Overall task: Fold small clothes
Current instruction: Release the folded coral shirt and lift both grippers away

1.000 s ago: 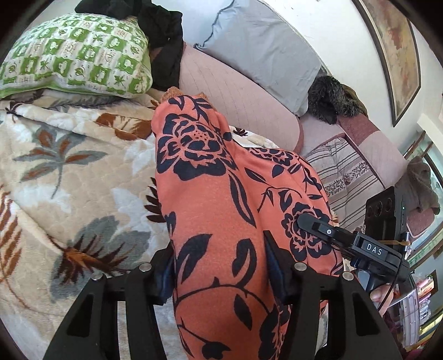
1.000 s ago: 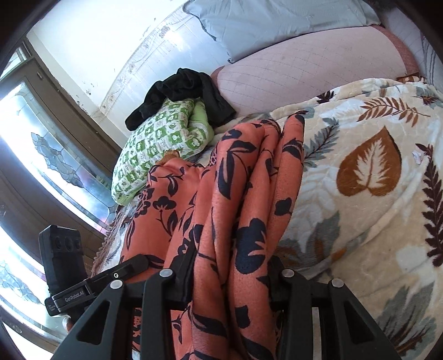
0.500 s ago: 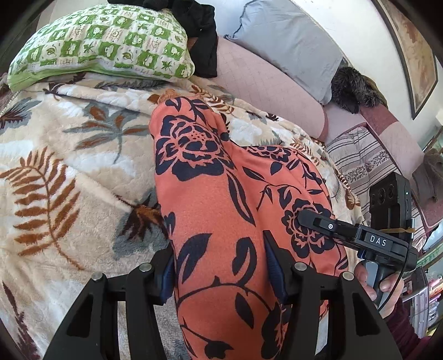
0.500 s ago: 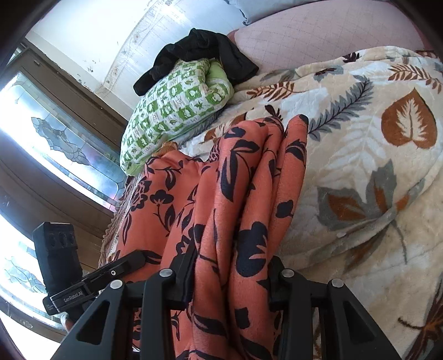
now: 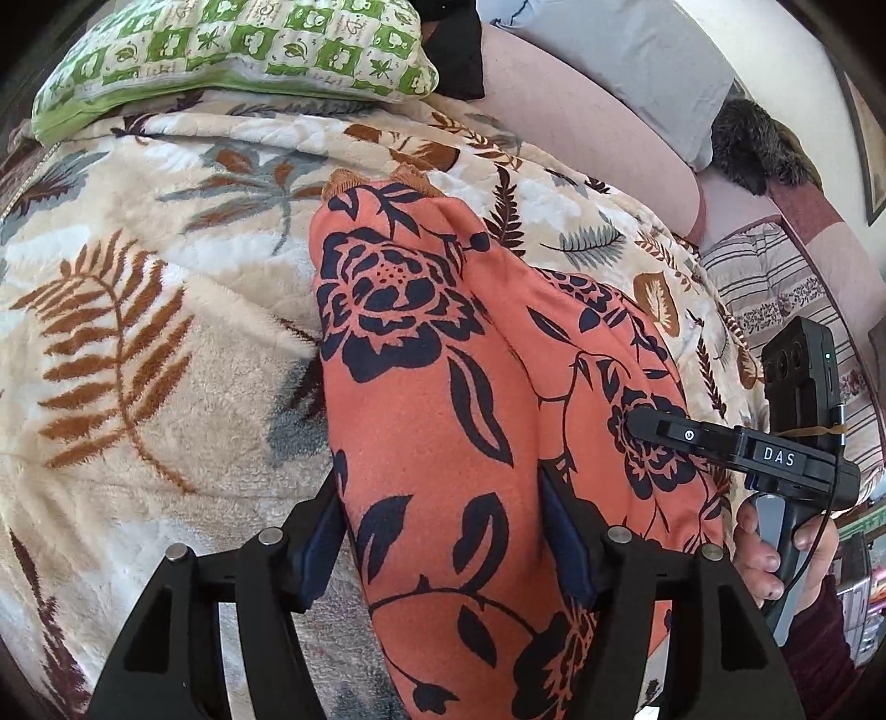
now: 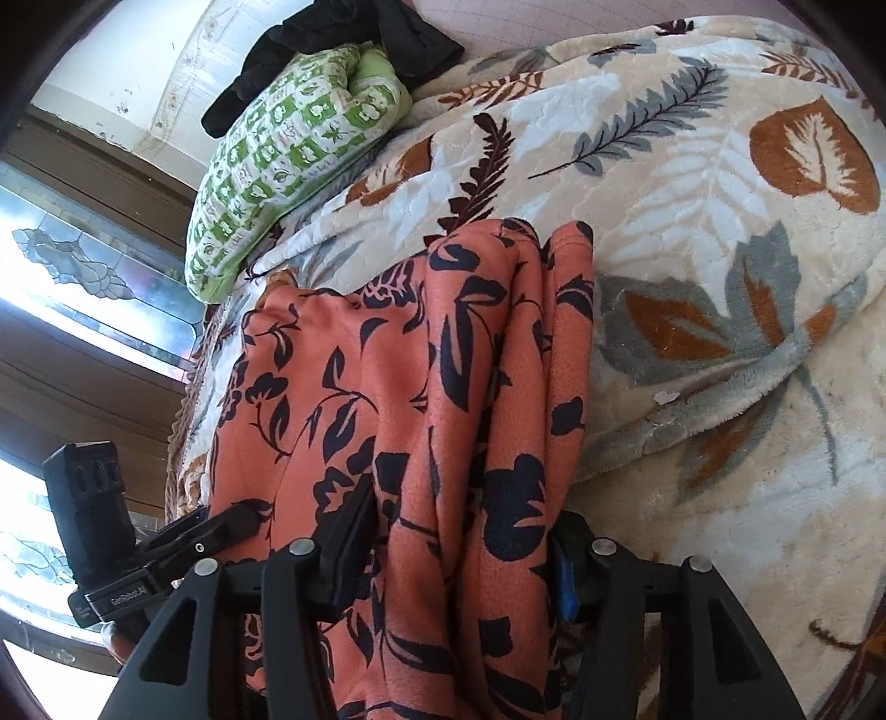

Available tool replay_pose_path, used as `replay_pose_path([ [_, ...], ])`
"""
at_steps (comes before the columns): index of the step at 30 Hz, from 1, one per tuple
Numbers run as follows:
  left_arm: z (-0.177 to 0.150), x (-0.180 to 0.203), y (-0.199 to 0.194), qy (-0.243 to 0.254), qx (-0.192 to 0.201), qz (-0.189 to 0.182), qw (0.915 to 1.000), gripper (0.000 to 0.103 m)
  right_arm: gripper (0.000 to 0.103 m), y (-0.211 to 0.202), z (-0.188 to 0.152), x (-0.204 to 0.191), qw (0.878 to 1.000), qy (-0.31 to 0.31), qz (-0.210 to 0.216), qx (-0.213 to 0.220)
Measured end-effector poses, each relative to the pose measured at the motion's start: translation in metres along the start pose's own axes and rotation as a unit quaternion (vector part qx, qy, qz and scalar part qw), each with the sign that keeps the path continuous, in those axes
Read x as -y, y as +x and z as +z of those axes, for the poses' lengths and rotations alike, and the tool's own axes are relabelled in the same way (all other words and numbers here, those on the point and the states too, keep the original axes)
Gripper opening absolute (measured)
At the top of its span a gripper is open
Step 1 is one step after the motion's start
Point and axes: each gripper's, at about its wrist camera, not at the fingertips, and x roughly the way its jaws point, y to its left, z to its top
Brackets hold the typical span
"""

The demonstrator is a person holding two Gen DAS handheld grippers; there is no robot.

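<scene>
An orange garment with dark blue flowers (image 5: 421, 354) hangs between both grippers above a cream leaf-print blanket (image 5: 138, 310). My left gripper (image 5: 443, 531) is shut on one end of it, cloth bunched between the fingers. My right gripper (image 6: 454, 554) is shut on the other end, the garment (image 6: 443, 387) draping forward in folds. The right gripper shows in the left wrist view (image 5: 775, 454) and the left gripper in the right wrist view (image 6: 183, 548). The garment's far end lies close to the blanket.
A green and white patterned pillow (image 5: 232, 50) lies at the head of the bed with a black garment (image 6: 343, 39) on it. A pink headboard (image 5: 581, 127), a grey pillow (image 5: 620, 50) and a striped cushion (image 5: 775, 277) are at the right. A window (image 6: 66, 277) is at the left.
Both grippers have moved forward and down over the blanket with the garment held; the pillow and headboard have shifted up in both views. Both grips are unchanged.
</scene>
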Motion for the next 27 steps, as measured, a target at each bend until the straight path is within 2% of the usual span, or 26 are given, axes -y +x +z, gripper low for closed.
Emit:
replay_pose_path([
  [3,0.003,0.003,-0.002,0.002,0.003,0.009,1.0000,0.067,0.059,-0.008,0.005,-0.003,1.000,-0.011,-0.017,0.013],
  [8,0.004,0.007,-0.007,0.009,0.014,0.032,0.9993,0.068,0.061,-0.039,0.006,-0.009,0.993,-0.040,-0.067,0.093],
  [11,0.003,0.012,-0.015,0.029,0.032,0.060,0.9972,0.070,0.061,-0.053,0.004,-0.017,0.988,-0.061,-0.056,0.129],
  [14,0.002,0.017,-0.021,0.040,0.052,0.088,0.9940,0.071,0.060,-0.060,-0.003,-0.034,0.982,-0.107,-0.051,0.150],
  [16,0.002,0.020,-0.023,0.047,0.060,0.110,0.9910,0.072,0.055,-0.059,-0.006,-0.048,0.977,-0.134,-0.051,0.158],
  [19,0.002,0.025,-0.024,0.056,0.072,0.136,0.9865,0.072,0.051,-0.055,-0.010,-0.057,0.975,-0.149,-0.046,0.158],
  [23,0.001,0.027,-0.017,0.064,0.070,0.169,0.9811,0.077,0.050,-0.040,-0.013,-0.058,0.979,-0.146,-0.042,0.135],
  [25,0.002,0.026,-0.009,0.069,0.063,0.185,0.9783,0.080,0.050,-0.026,-0.011,-0.054,0.984,-0.137,-0.045,0.105],
  [27,0.001,0.025,0.000,0.073,0.055,0.200,0.9754,0.087,0.050,-0.005,-0.010,-0.046,0.988,-0.128,-0.068,0.061],
])
